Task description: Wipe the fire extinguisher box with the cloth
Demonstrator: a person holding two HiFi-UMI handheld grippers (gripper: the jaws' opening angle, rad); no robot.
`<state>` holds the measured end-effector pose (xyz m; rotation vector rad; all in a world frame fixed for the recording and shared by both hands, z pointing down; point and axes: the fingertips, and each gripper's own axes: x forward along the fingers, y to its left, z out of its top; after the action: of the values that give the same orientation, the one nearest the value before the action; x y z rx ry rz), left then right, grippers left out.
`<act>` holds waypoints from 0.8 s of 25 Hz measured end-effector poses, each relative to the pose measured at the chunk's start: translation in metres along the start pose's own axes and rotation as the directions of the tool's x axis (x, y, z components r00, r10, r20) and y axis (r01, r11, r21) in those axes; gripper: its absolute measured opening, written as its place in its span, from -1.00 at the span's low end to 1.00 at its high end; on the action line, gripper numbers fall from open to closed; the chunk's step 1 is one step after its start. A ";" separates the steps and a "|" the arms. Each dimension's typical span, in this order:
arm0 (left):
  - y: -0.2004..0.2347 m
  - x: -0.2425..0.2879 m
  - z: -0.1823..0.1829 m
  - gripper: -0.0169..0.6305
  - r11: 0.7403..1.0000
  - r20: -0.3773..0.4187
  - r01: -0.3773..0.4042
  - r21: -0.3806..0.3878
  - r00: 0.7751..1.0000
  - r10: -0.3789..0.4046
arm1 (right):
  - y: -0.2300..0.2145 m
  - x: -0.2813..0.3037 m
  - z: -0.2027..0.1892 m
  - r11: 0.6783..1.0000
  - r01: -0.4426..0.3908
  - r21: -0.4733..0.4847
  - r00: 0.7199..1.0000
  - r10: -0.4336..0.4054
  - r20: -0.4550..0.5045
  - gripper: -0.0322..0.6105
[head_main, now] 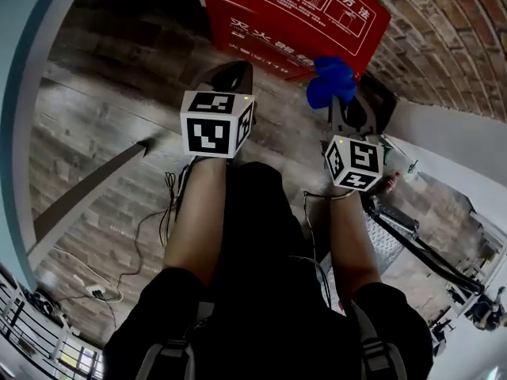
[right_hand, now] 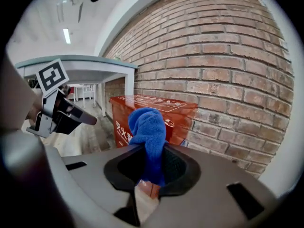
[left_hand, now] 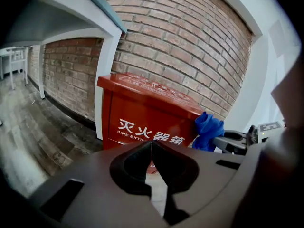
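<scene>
We are gripping the blue cloth (right_hand: 148, 127) in our right gripper (right_hand: 151, 167), short of the red fire extinguisher box (head_main: 293, 14) standing against the brick wall (right_hand: 228, 70), just beside a white table leg (left_hand: 105, 80). Our left gripper (left_hand: 151, 146) is hovering clenched on nothing.

Head view: both arms reach forward and down, side by side and apart. The left forearm (head_main: 194, 220) and right forearm (head_main: 348, 244) are bare below dark sleeves (head_main: 158, 307).

Left claw (head_main: 231, 76): jaws together, tips touching, nothing between them. Its marker cube (head_main: 215, 123) sits over the wrist.

Right claw (head_main: 345, 100): jaws clamped on a blue cloth (right_hand: 148, 127), which bunches up above the tips. In the head view this claw sits nearer the body than the left one.
</scene>
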<state>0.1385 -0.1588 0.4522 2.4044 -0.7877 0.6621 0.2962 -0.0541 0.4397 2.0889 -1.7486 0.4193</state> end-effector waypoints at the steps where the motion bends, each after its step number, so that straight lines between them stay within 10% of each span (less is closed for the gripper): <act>1: 0.006 0.010 -0.009 -0.91 1.000 0.012 -0.011 0.013 1.000 0.011 | -0.002 0.007 -0.003 1.000 0.005 0.001 0.999 -0.005 0.034 -0.64; 20: 0.035 0.003 -0.049 -0.91 0.995 0.108 0.007 -0.099 0.994 0.003 | 0.001 0.033 -0.007 0.971 -0.045 0.236 0.972 -0.012 0.236 -0.64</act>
<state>0.1042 -0.1542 0.5019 2.3658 -0.8421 0.4834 0.3011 -0.0798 0.4619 2.3791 -1.9333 0.4205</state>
